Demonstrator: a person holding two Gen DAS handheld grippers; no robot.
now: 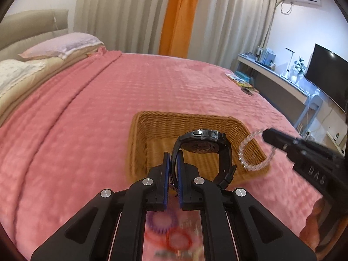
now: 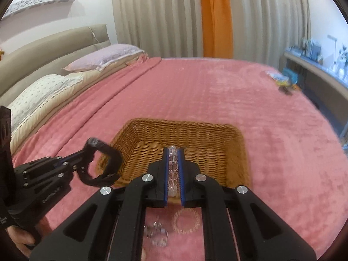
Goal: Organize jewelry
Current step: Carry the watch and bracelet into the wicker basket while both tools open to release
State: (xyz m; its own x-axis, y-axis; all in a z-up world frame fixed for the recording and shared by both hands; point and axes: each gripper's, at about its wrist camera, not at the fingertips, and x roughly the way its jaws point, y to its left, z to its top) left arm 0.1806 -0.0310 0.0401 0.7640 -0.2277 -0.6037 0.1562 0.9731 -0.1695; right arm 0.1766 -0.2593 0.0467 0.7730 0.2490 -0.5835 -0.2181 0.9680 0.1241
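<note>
A wicker basket (image 1: 152,130) (image 2: 217,134) lies on the pink bedspread ahead of both grippers. My left gripper (image 1: 173,158) is shut on the strap of a black watch (image 1: 202,143), which hangs above the basket's near edge; in the right wrist view the left gripper (image 2: 81,158) and the black watch (image 2: 106,161) show at left. My right gripper (image 2: 174,152) is shut on a clear bead bracelet (image 2: 173,169); in the left wrist view the right gripper (image 1: 266,133) holds the clear bead bracelet (image 1: 248,152) over the basket's right corner. Loose pieces lie under the grippers: purple coil (image 1: 161,221), red ring (image 1: 178,239), thin hoop (image 2: 187,219), silvery pieces (image 2: 156,232).
The pink bedspread (image 1: 108,97) stretches far and left, with pillows (image 1: 63,45) at the headboard. Small items (image 1: 241,80) lie at the bed's far right edge. A desk with a monitor (image 1: 326,74) stands to the right. Curtains hang behind.
</note>
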